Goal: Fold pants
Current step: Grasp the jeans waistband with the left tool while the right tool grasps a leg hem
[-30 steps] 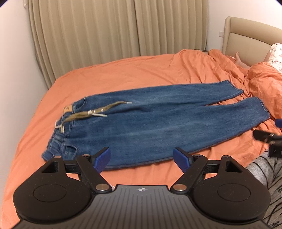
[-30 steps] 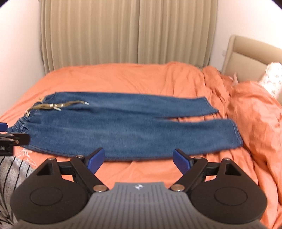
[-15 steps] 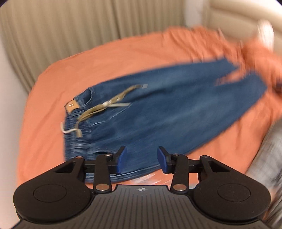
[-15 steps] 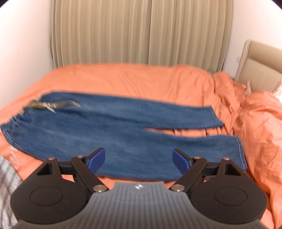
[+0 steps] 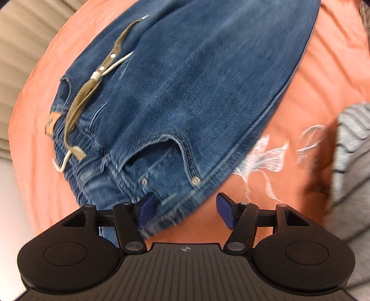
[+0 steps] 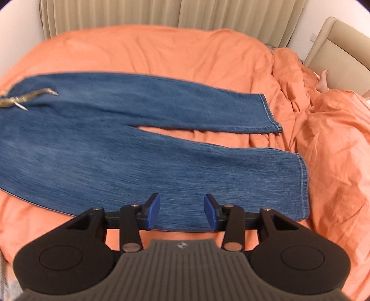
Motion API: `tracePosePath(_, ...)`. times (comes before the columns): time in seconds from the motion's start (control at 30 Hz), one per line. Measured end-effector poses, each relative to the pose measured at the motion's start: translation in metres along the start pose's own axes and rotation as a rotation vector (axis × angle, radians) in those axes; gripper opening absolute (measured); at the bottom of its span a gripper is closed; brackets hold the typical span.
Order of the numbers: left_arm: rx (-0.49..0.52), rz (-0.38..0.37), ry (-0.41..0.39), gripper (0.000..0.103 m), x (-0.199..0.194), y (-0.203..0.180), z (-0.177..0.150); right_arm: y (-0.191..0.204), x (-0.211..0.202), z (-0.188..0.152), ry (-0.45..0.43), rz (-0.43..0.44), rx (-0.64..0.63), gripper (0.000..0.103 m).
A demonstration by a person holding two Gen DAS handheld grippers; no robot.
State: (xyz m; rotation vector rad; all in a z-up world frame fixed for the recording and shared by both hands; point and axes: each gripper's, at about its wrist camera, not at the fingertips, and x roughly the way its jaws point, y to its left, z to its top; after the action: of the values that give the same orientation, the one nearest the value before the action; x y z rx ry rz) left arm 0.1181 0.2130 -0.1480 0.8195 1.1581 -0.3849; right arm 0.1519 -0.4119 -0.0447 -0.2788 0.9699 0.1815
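Note:
Blue jeans (image 6: 115, 148) lie flat on the orange bed, waist to the left, legs spread to the right. In the left wrist view the jeans' waist (image 5: 175, 111) fills the frame, with an olive drawstring belt (image 5: 92, 88) and a front pocket (image 5: 159, 157). My left gripper (image 5: 185, 209) is open, low over the near waist corner, jaws astride the denim edge. My right gripper (image 6: 181, 211) is open, just above the near edge of the near leg (image 6: 231, 185), left of its hem.
The orange duvet (image 6: 323, 139) is bunched up at the right by the beige headboard (image 6: 337, 41), where a bare foot (image 6: 322, 81) shows. Beige curtains (image 6: 161, 14) hang behind the bed. A grey striped sleeve (image 5: 353, 162) is at the right of the left wrist view.
Both grippers have dropped down close to the jeans. The left moved to the waist corner and its jaws reopened wider; the right moved toward the near leg and its jaws narrowed.

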Motion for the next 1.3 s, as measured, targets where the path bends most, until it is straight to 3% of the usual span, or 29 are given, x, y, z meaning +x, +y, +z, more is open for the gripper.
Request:
tracePosePath(0.03,0.007,0.007,0.002,0.070,0.004,0.000,0.001,-0.003,0.006,0.002,0.014,-0.011,-0.028,0.039)
tracePosePath(0.13,0.043,0.006,0.002,0.052,0.007,-0.002,0.003,-0.011,0.021,0.005,0.090,-0.022,-0.137,0.039)
tracePosePath(0.17,0.044,0.005,0.002,0.041,0.004,-0.003,0.003,-0.014,0.026,0.004,0.108,-0.028,-0.169,0.039)
tracePosePath(0.27,0.037,0.032,-0.008,0.028,-0.004,-0.010,0.003,-0.021,0.035,0.001,0.142,-0.028,-0.250,0.039)
tracePosePath(0.37,0.005,0.066,-0.031,0.025,-0.012,-0.012,0.003,-0.020,0.042,-0.005,0.167,-0.032,-0.348,0.038)
tracePosePath(0.7,-0.292,0.180,-0.149,0.016,-0.060,0.017,0.017,-0.008,0.051,-0.030,0.205,-0.007,-0.687,0.038)
tracePosePath(0.77,-0.339,0.197,-0.156,0.016,-0.060,0.024,0.022,-0.011,0.053,-0.038,0.198,-0.009,-0.738,0.041)
tracePosePath(0.83,-0.376,0.208,-0.154,0.016,-0.062,0.026,0.024,-0.014,0.056,-0.048,0.194,-0.026,-0.809,0.052)
tracePosePath(0.9,-0.404,0.226,-0.154,0.016,-0.065,0.027,0.026,-0.018,0.061,-0.057,0.194,-0.042,-0.878,0.053)
tracePosePath(1.03,-0.451,0.255,-0.135,0.016,-0.066,0.027,0.033,-0.030,0.076,-0.063,0.188,-0.085,-0.869,0.040)
tracePosePath(1.17,-0.514,0.249,-0.133,0.016,-0.067,0.031,0.033,-0.037,0.086,-0.071,0.138,-0.151,-0.888,0.039)
tracePosePath(1.2,-0.527,0.252,-0.136,0.016,-0.069,0.031,0.032,-0.039,0.088,-0.072,0.129,-0.171,-0.891,0.030)
tracePosePath(1.23,-0.537,0.257,-0.139,0.016,-0.070,0.031,0.032,-0.041,0.088,-0.074,0.118,-0.187,-0.883,0.006)
tracePosePath(1.3,-0.553,0.269,-0.148,0.016,-0.074,0.030,0.031,-0.048,0.085,-0.074,0.085,-0.201,-0.843,0.000)
